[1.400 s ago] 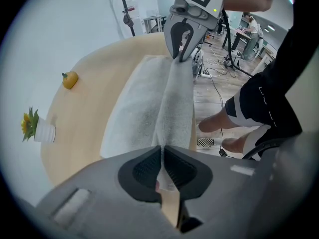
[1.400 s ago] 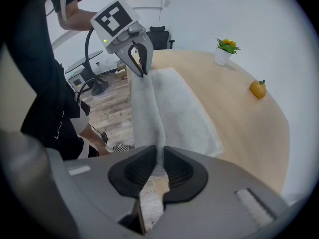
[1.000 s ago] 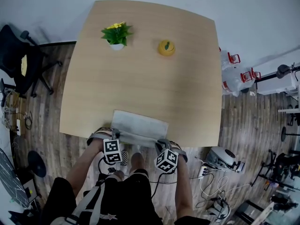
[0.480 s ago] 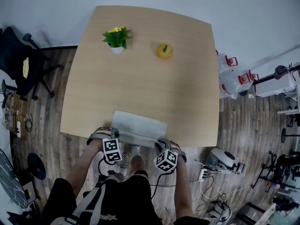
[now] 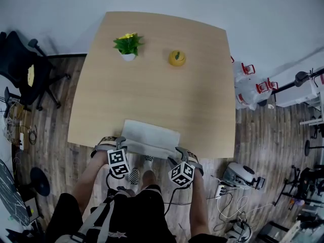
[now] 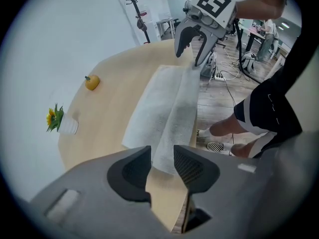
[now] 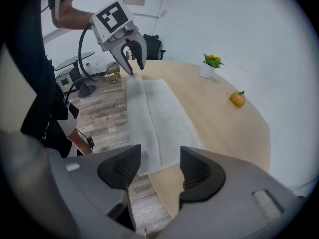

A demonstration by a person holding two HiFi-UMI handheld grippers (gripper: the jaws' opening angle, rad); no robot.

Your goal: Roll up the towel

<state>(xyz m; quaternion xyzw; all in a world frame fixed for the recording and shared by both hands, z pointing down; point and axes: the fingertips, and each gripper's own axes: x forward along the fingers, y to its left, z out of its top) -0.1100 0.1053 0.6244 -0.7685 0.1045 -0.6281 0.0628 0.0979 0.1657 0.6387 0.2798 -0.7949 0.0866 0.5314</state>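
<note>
A pale grey towel [image 5: 151, 135] lies flat at the table's near edge, with its near long edge folded over into a narrow strip [image 6: 183, 103]. My left gripper [image 5: 120, 147] hovers over the strip's left end; its jaws have just been opening and stand apart, the towel's end [image 6: 162, 158] showing in the gap, unpressed. My right gripper [image 5: 179, 155] is over the strip's right end. Its jaws have just been opening too and now stand wide, with the towel's corner [image 7: 154, 148] below them and not gripped. Each gripper shows in the other's view, the right gripper [image 6: 194, 44] and the left gripper [image 7: 130, 54].
A small potted plant with yellow flowers [image 5: 127, 44] and a yellow fruit-shaped object [image 5: 176, 57] stand at the far side of the wooden table [image 5: 152, 90]. An office chair [image 5: 20, 65] is at the left; cables and equipment [image 5: 243, 173] lie on the floor at the right.
The left gripper has shifted slightly up and to the left off the towel's edge. The right gripper has hardly moved. The towel lies as before.
</note>
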